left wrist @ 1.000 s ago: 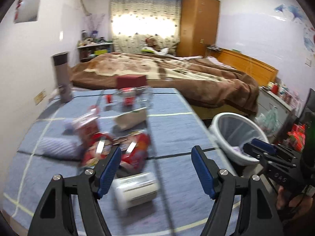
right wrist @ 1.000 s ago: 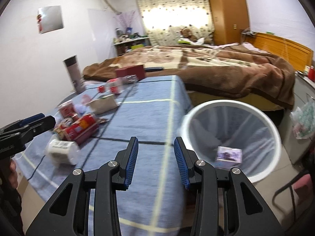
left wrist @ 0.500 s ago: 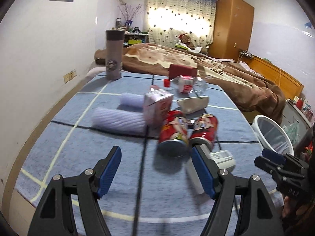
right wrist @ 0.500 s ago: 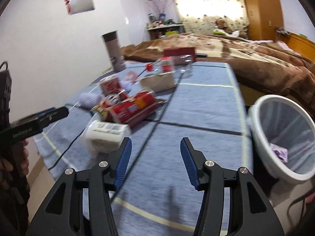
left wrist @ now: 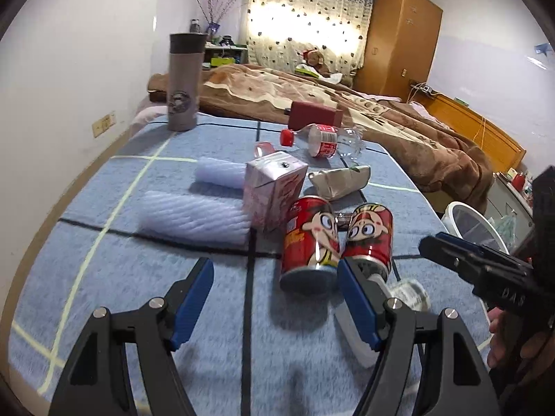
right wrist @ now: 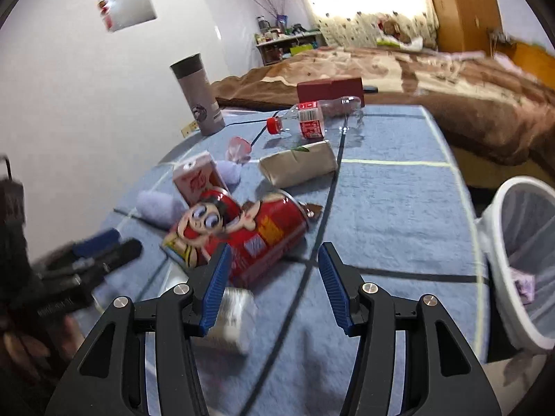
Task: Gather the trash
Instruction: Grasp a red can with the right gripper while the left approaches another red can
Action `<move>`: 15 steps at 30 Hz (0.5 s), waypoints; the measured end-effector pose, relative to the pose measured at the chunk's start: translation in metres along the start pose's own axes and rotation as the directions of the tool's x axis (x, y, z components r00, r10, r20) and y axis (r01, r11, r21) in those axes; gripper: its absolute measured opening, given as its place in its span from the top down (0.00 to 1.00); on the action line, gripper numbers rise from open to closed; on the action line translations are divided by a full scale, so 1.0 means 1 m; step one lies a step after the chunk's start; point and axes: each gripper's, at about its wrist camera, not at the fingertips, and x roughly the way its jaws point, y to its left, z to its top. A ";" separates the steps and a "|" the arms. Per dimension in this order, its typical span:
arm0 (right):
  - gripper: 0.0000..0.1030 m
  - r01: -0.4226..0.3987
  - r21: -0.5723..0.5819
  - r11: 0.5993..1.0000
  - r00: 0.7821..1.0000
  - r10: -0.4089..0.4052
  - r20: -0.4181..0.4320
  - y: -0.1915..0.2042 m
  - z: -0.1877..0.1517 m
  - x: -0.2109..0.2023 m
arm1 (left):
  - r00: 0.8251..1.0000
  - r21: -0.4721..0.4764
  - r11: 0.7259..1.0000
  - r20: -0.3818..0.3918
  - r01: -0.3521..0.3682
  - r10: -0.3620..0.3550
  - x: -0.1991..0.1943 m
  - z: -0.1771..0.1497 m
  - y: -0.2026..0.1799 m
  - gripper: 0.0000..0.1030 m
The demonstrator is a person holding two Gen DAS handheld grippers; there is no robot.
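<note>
Two red cartoon cans (left wrist: 310, 242) (left wrist: 371, 232) lie on the blue checked tablecloth (left wrist: 173, 277), just beyond my left gripper (left wrist: 274, 277), which is open and holds nothing. A white cup (left wrist: 406, 294) lies on its side behind its right finger. My right gripper (right wrist: 274, 263) is open and empty above the cloth; the nearer red can (right wrist: 256, 239) lies past its left fingertip and the white cup (right wrist: 232, 315) under that finger. Further back lie a pink carton (left wrist: 274, 190), a crumpled paper pack (left wrist: 340, 180) and a clear bottle (left wrist: 322, 138).
A white mesh bin (right wrist: 513, 253) stands off the table's right edge with a purple scrap (right wrist: 523, 284) inside. Two lilac rolled cloths (left wrist: 194, 218) lie left of the carton. A grey flask (left wrist: 184, 83) and a dark red box (left wrist: 314, 114) stand at the back, before a bed.
Both views have swung left, from the bin to the litter on the table. The right jaws have spread wider. The left gripper has come closer to the two red cans.
</note>
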 end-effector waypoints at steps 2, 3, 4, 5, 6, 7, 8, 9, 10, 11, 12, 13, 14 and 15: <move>0.48 -0.018 0.053 0.998 1.000 0.019 -0.020 -0.005 0.005 0.010 | 1.000 -0.008 1.000 -0.004 0.026 -0.026 0.006 0.004 0.000 0.27; 0.48 -0.021 0.071 0.997 0.999 0.024 -0.035 -0.007 0.007 0.016 | 0.999 -0.008 0.999 -0.009 0.038 -0.038 0.011 0.008 0.000 0.27; 0.48 -0.030 0.085 0.996 0.998 0.034 -0.049 -0.008 0.008 0.021 | 0.999 -0.011 0.999 -0.027 0.038 -0.038 0.016 0.009 0.000 0.27; 0.48 -0.033 0.109 0.993 0.996 0.042 -0.074 -0.009 0.010 0.029 | 0.999 -0.009 0.999 -0.035 0.036 -0.037 0.019 0.010 -0.001 0.27; 0.48 -0.027 0.122 0.992 0.996 0.037 -0.083 -0.009 0.010 0.032 | 0.998 0.003 0.999 -0.040 0.038 -0.038 0.021 0.010 -0.002 0.27; 0.48 -0.027 0.130 0.991 0.996 0.038 -0.083 -0.009 0.011 0.035 | 0.998 0.012 0.999 -0.044 0.038 -0.037 0.023 0.009 -0.002 0.27; 0.48 -0.030 0.138 0.990 0.996 0.042 -0.085 -0.008 0.013 0.037 | 0.998 0.014 0.999 -0.049 0.031 -0.030 0.025 0.009 -0.002 0.27; 0.48 -0.030 0.144 0.989 0.995 0.042 -0.086 -0.007 0.014 0.039 | 0.998 0.020 0.999 -0.052 0.028 -0.027 0.026 0.009 -0.002 0.27; 0.48 -0.033 0.144 0.989 0.995 0.046 -0.087 -0.006 0.016 0.041 | 0.998 0.021 0.999 -0.055 0.031 -0.030 0.027 0.009 -0.002 0.27; 0.48 -0.034 0.140 0.990 0.994 0.047 -0.094 -0.003 0.017 0.044 | 0.998 0.017 0.999 -0.057 0.035 -0.034 0.027 0.008 -0.001 0.27; 0.48 -0.032 0.136 0.990 0.993 0.046 -0.105 0.000 0.018 0.047 | 0.998 0.017 0.999 -0.057 0.039 -0.038 0.028 0.010 0.000 0.27; 0.46 -0.030 0.134 0.991 0.992 0.046 -0.120 0.003 0.019 0.052 | 0.998 0.018 0.999 -0.057 0.040 -0.039 0.028 0.010 0.000 0.27; 0.43 -0.027 0.138 0.990 0.990 0.045 -0.134 0.002 0.020 0.054 | 0.997 0.016 0.999 -0.060 0.039 -0.038 0.030 0.012 0.002 0.27; 0.40 -0.018 0.148 0.989 0.988 0.040 -0.148 0.002 0.021 0.057 | 0.997 0.015 0.999 -0.063 0.039 -0.038 0.031 0.013 0.003 0.27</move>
